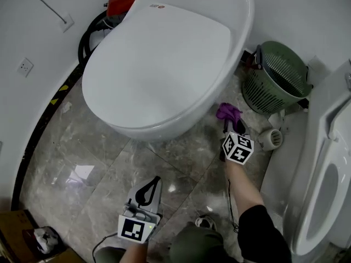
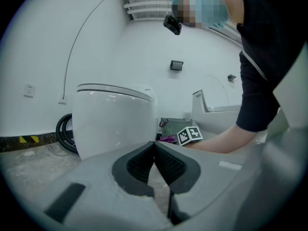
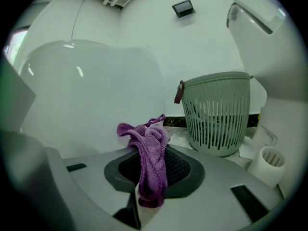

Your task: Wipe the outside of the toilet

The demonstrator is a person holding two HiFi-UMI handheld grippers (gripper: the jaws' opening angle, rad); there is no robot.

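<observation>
Purple cloth (image 3: pixel 153 170) clamped between right gripper (image 3: pixel 152 148) fingers (image 3: pixel 185 170), close beside toilet (image 3: pixel 91 95) base; left gripper (image 2: pixel 154 146) fingers (image 2: pixel 173 165) pressed together, empty.

The floor (image 1: pixel 82 163) carries toilet (image 1: pixel 164 64), green basket (image 1: pixel 277 78), hose (image 1: pixel 82 43).

Basket (image 1: pixel 277 75) stands close beside toilet (image 1: pixel 164 64) (narrow gap).

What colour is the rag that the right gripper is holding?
Purple. The rag, pinched in the right gripper, shows best in the right gripper view.
</observation>
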